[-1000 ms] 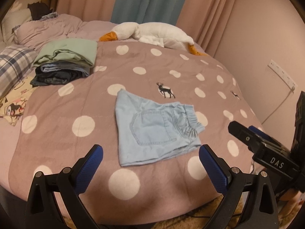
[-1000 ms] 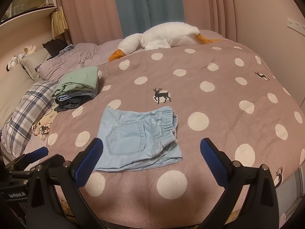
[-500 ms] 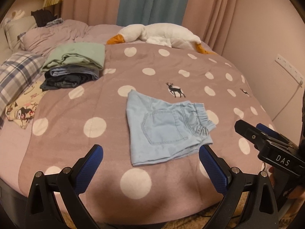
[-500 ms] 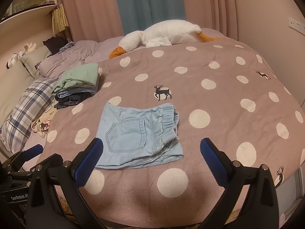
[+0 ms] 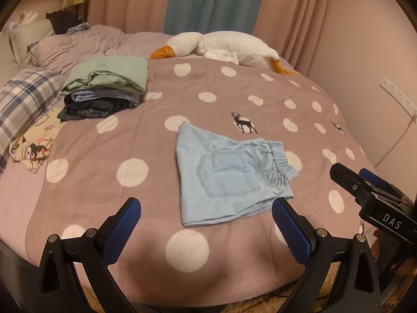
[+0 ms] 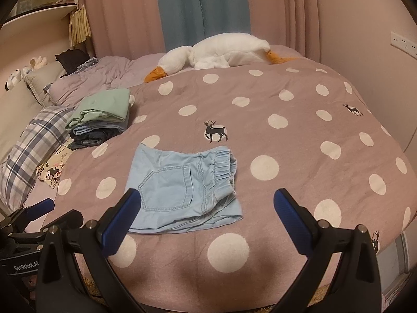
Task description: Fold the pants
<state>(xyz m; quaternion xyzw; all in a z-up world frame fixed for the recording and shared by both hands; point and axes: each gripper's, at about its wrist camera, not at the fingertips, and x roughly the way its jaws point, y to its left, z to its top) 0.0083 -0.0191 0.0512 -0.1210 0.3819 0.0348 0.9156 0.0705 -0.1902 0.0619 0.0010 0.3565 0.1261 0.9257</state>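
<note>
Pink curtains [image 6: 125, 18] with a teal panel [image 6: 200, 7] back a bed covered by a fuzzy mauve blanket [image 5: 130, 135] dotted with white circles and little deer prints. Fisheye edges cut off the room corners, and stuff on the shelf at 10 o'clock in the right view is too blurry to read. Light blue denim pants [image 5: 229, 174] lie folded into a flat rectangle near the bed's front edge, back pocket up, gathered elastic waistband toward 3 o'clock. Left gripper [image 5: 206, 232] hangs over the blanket edge with blue textured pads wide apart, holding nothing. Right gripper [image 6: 204, 221] is likewise spread and empty; its left pad overlaps the pants' corner in view, contact unclear. At 10 o'clock sits a folded stack of clothes [image 5: 104, 88], green on top, beside a plaid pillow [image 5: 23, 99]. A plush goose [image 5: 224, 47] sprawls at 12.
</note>
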